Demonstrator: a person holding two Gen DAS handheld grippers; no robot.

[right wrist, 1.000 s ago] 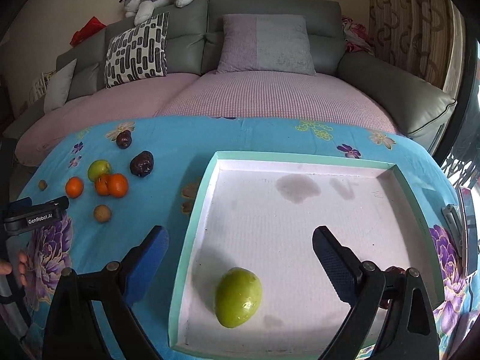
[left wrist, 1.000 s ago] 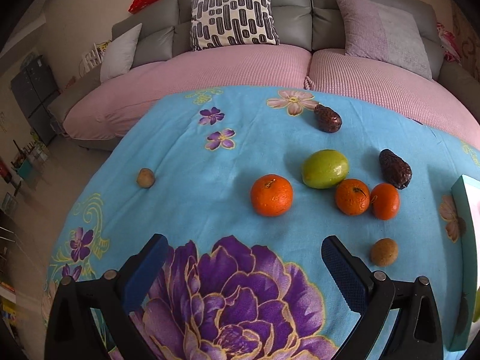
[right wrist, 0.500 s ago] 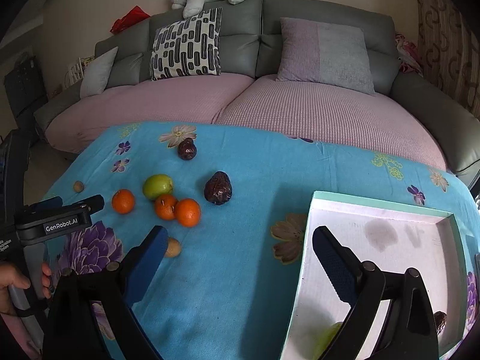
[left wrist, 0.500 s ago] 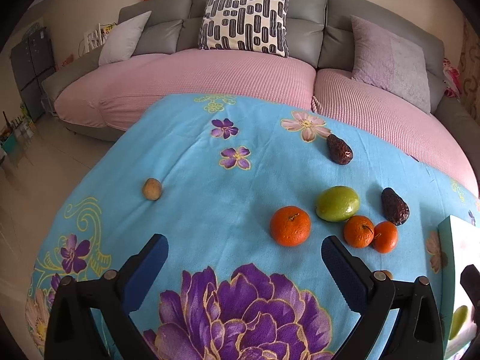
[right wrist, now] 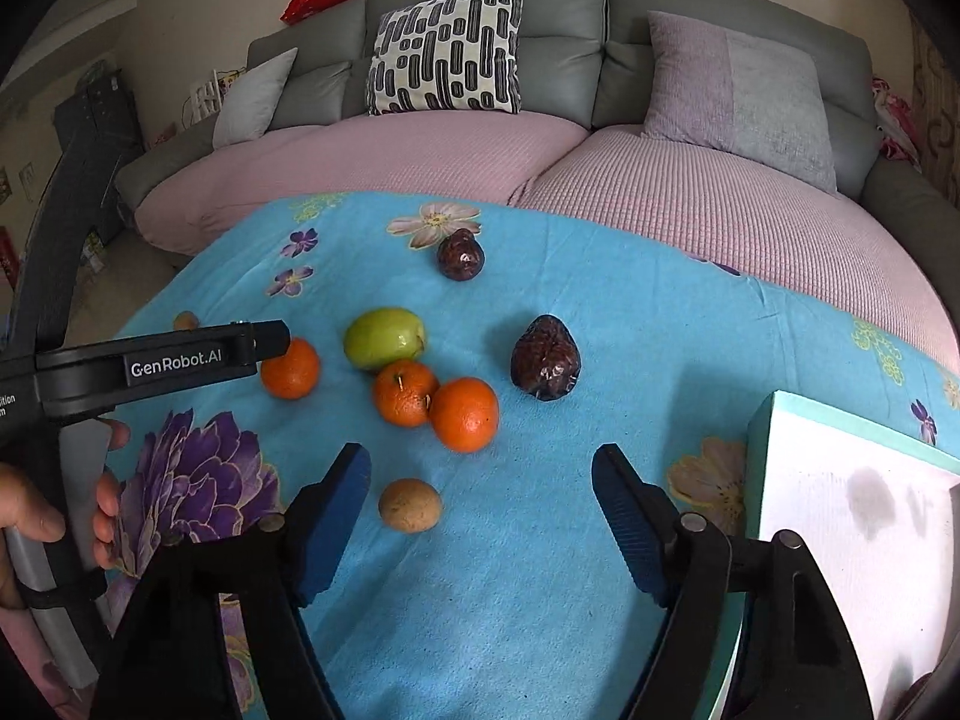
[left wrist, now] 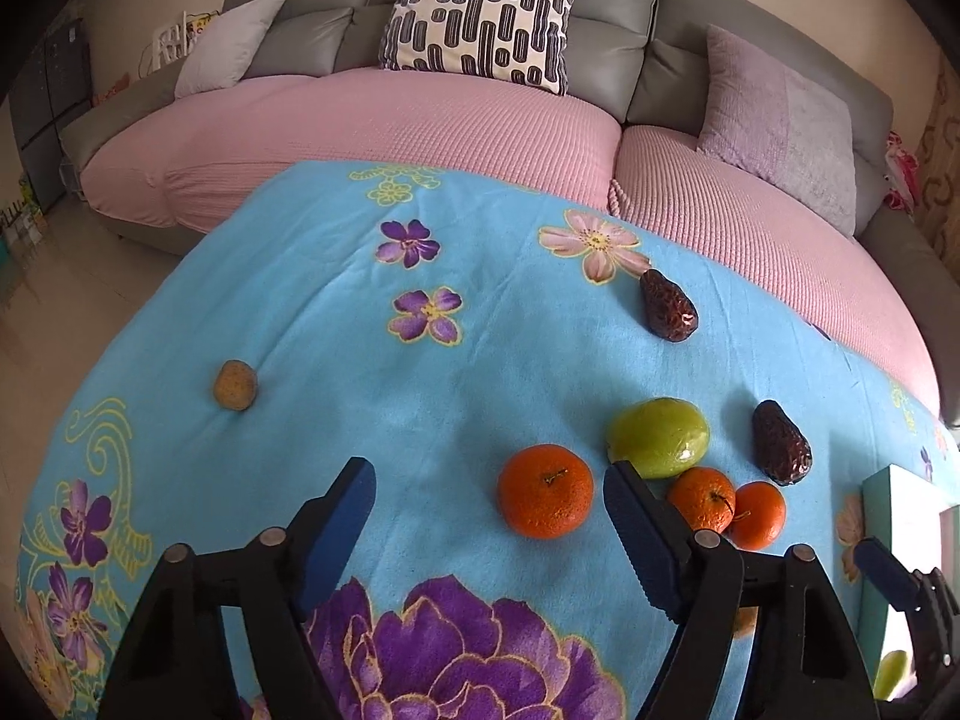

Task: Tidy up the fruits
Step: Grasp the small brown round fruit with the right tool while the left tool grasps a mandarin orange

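Fruits lie on the blue flowered cloth: a lone orange (left wrist: 545,491) (right wrist: 291,368), a green fruit (left wrist: 658,437) (right wrist: 384,338), two touching oranges (right wrist: 437,403) (left wrist: 726,504), two dark wrinkled fruits (left wrist: 666,305) (left wrist: 780,443) (right wrist: 545,357), and small brown fruits (left wrist: 236,384) (right wrist: 410,504). My left gripper (left wrist: 489,516) is open, just in front of the lone orange, nothing between its fingers. My right gripper (right wrist: 480,507) is open and empty above the brown fruit and near the two oranges. The mint-rimmed white tray (right wrist: 757,438) (left wrist: 877,480) sits at the right; a green fruit (left wrist: 890,673) shows in it.
A grey sofa with pink covers (left wrist: 456,114) and cushions curves behind the table. A hand (right wrist: 36,516) holds the left gripper's handle at the left of the right wrist view. The floor (left wrist: 36,276) drops away left of the table edge.
The right gripper swung left from over the tray to above the fruits. The left gripper drew back a little and turned, so the lone orange now lies between its fingertips' line.
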